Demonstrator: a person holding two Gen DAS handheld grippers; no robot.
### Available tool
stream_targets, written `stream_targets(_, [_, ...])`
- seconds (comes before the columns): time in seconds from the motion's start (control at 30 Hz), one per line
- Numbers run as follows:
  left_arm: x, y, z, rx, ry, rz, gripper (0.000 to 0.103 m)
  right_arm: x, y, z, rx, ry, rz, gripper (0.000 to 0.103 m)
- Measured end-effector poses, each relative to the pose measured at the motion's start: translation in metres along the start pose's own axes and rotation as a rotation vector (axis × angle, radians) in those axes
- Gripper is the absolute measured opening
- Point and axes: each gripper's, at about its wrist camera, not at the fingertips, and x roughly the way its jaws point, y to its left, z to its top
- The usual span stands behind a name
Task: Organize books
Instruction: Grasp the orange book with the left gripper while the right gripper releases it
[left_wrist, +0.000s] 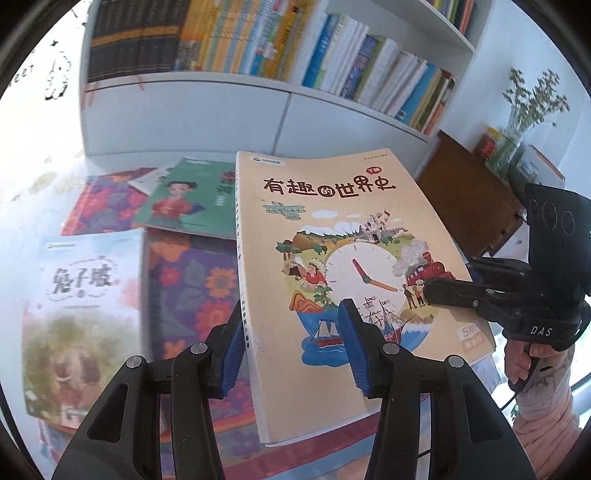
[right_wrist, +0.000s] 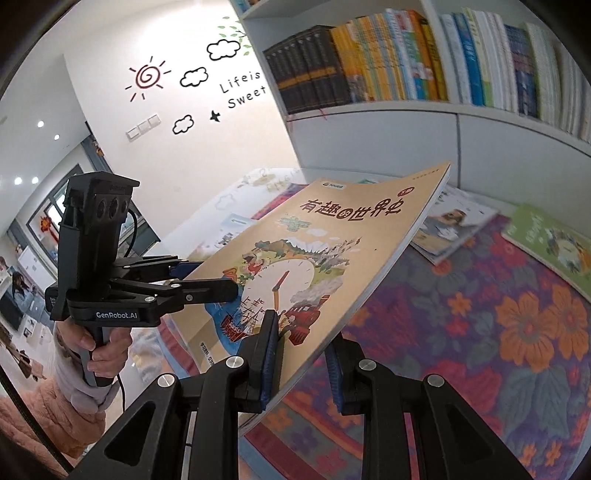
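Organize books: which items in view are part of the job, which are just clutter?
Job:
- tan book, gripped by left claw and right claw
- loose books: green, white, light green
- shelf

Lying about:
- floral cloth
- plant vase
- wall decals

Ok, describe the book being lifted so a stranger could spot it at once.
Below the white bookshelf, above the floral tablecloth, a tan paperback hangs clamped by both tongs. Unlike the flat-lying books around it, its cover shows a clock face, a red steam train and sailing ships.
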Motion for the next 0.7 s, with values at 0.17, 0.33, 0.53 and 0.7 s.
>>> stream_targets(0.17, [-0.018, 0.025, -0.002, -0.031, -0.029, 0.029, 0.046, 0.021, 0.021, 0.017, -0.036, -0.003, 0.023, 0.023])
stream_targets(0.33, [-0.038, 0.053, -0.005, -0.064, -0.05, 0.067, 0.046, 0.041, 0.043, 0.027, -0.059, -0.005, 0.058, 0.023])
stream_targets(0.53, [-0.057, 0.082, -0.01, -0.099, -0.075, 0.113, 0.046, 0.068, 0.065, 0.04, -0.074, -0.008, 0.105, 0.023])
stream_targets(0.7, [-0.066, 0.111, -0.012, -0.148, -0.088, 0.143, 0.047, 0.09, 0.084, 0.05, -0.097, -0.005, 0.124, 0.023])
